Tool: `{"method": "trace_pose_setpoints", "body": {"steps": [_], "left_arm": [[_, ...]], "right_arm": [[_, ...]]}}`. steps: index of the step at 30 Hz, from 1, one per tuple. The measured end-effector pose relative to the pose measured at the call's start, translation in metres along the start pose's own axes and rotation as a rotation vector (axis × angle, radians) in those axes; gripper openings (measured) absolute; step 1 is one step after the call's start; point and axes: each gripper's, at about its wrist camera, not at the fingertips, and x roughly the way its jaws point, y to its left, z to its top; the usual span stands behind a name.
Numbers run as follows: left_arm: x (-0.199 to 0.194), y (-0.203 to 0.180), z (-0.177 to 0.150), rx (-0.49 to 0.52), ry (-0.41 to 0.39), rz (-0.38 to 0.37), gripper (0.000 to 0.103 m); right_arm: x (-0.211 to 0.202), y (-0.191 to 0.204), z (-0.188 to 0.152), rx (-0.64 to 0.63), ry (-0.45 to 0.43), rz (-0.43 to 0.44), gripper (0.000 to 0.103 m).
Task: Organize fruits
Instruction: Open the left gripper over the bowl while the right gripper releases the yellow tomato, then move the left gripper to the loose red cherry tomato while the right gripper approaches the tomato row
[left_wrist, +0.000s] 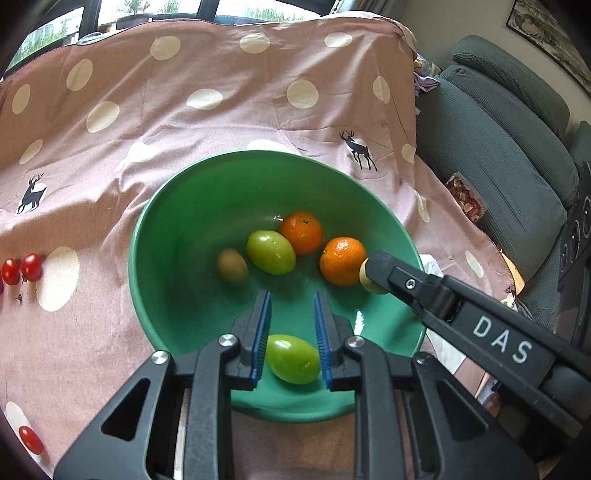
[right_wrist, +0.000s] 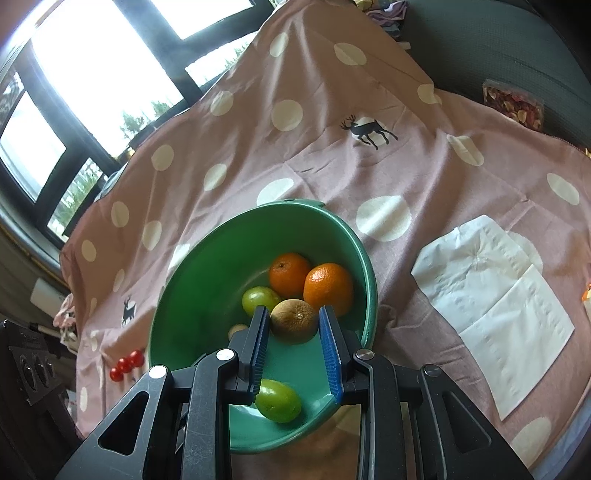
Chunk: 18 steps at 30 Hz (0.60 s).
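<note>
A green bowl (left_wrist: 177, 221) sits on a pink dotted cloth; it also shows in the right wrist view (right_wrist: 192, 295). It holds two oranges (left_wrist: 303, 232) (left_wrist: 341, 260), two green fruits (left_wrist: 271, 252) (left_wrist: 293, 359) and a brown kiwi (left_wrist: 232, 266). My left gripper (left_wrist: 292, 308) is open over the bowl's near side, the near green fruit between its jaws. My right gripper (right_wrist: 293, 321) is open over the bowl, with the kiwi (right_wrist: 293, 320) between its fingertips and the oranges (right_wrist: 328, 286) beyond. In the left wrist view the right gripper's finger (left_wrist: 384, 267) covers a pale round fruit (left_wrist: 369, 282).
Red cherry tomatoes (left_wrist: 20, 269) lie on the cloth left of the bowl, another (left_wrist: 30, 439) near the front left. White paper napkins (right_wrist: 495, 306) lie right of the bowl. A grey sofa (left_wrist: 498, 147) stands to the right, windows behind.
</note>
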Motion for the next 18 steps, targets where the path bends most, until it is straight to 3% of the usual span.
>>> {"method": "trace_pose_setpoints", "body": {"steps": [5, 9, 11, 18], "left_arm": [[-0.002, -0.001, -0.002, 0.003, 0.003, -0.010, 0.022], [-0.009, 0.002, -0.003, -0.015, 0.004, -0.041, 0.028], [-0.018, 0.004, -0.005, -0.018, -0.006, -0.041, 0.041], [-0.063, 0.024, -0.018, -0.045, -0.050, -0.025, 0.057]], "right_arm": [[0.002, 0.001, 0.000, -0.005, 0.010, -0.010, 0.030], [0.003, 0.001, 0.000, -0.003, 0.020, -0.015, 0.030], [0.004, 0.001, 0.000, -0.001, 0.029, -0.010, 0.030], [0.007, 0.005, -0.002, -0.006, 0.041, -0.006, 0.030]]}}
